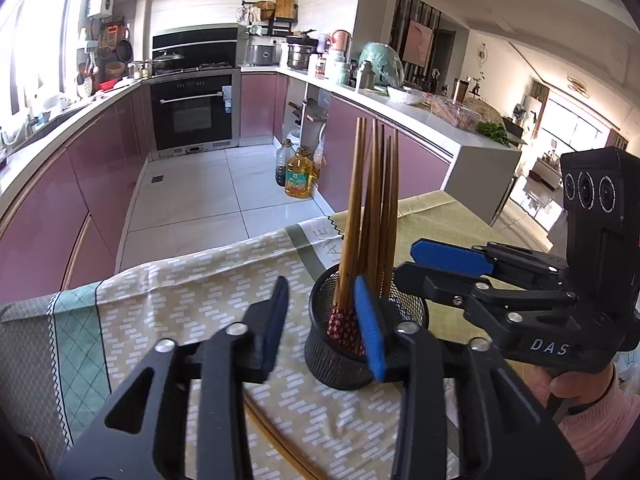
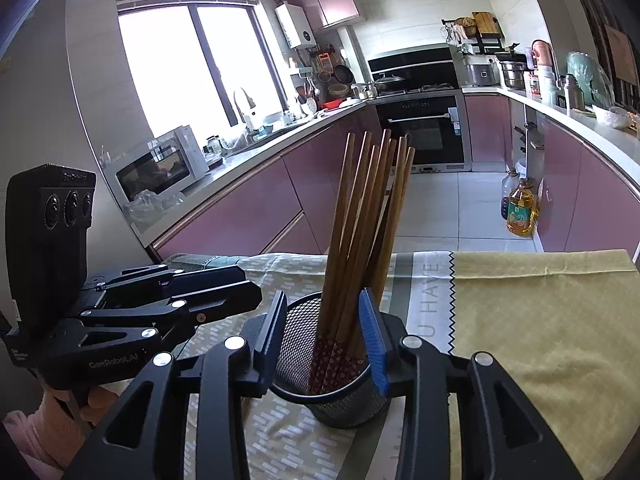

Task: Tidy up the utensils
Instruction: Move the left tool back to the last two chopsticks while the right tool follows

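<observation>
A black mesh holder (image 1: 340,360) (image 2: 300,320) stands on the patterned tablecloth (image 1: 180,300) with several brown chopsticks (image 1: 374,200) (image 2: 360,220) upright in it, patterned red ends down. My left gripper (image 1: 322,320) is open at the holder's left side, its blue right pad in front of the rim. My right gripper (image 2: 324,336) is open with the chopsticks' lower ends between its pads; the pads do not press on them. Each gripper shows in the other's view: the right gripper (image 1: 424,268), the left gripper (image 2: 244,284). Loose chopsticks (image 1: 272,440) lie on the cloth under my left gripper.
The table's far edge drops to a tiled kitchen floor with oil bottles (image 1: 298,172) (image 2: 520,212) by pink cabinets. A yellow cloth section (image 2: 540,320) lies right of the holder. A hand in a pink sleeve (image 1: 580,392) grips the right tool.
</observation>
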`<action>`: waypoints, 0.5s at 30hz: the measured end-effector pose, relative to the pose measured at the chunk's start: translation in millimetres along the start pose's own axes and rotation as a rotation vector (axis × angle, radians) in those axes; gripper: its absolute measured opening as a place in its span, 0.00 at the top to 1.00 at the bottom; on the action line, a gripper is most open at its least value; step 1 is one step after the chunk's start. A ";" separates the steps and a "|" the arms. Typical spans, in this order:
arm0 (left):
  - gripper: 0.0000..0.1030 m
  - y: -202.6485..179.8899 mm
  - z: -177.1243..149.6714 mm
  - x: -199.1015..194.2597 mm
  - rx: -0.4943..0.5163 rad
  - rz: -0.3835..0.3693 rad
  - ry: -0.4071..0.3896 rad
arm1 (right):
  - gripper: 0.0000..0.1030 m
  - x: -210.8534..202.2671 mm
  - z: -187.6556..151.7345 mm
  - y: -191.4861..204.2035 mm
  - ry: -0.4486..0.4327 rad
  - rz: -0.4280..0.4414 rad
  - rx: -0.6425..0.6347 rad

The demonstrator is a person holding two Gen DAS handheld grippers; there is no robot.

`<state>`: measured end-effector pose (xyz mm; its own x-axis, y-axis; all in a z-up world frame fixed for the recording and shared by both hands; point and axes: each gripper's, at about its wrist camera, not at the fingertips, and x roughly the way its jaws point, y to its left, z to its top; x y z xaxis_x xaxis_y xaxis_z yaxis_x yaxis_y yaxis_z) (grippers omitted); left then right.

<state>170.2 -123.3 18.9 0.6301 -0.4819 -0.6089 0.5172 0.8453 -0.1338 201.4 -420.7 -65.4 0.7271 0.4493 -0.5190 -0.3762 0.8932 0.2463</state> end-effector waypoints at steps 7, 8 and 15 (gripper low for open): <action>0.43 17.6 -22.9 -38.7 -0.051 0.055 -0.081 | 0.56 -12.0 -15.4 27.8 0.020 0.061 -0.083; 0.39 20.9 -29.0 -45.0 -0.061 0.084 -0.098 | 0.54 -12.7 -17.3 32.1 0.028 0.071 -0.094; 0.23 41.9 -69.1 -64.6 -0.106 0.202 -0.096 | 0.48 8.1 -51.7 60.2 0.154 0.111 -0.163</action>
<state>111.2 -40.8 -1.4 0.7692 -0.3162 -0.5553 0.3146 0.9438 -0.1017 155.0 -364.2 -97.1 0.5849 0.5252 -0.6182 -0.5453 0.8188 0.1797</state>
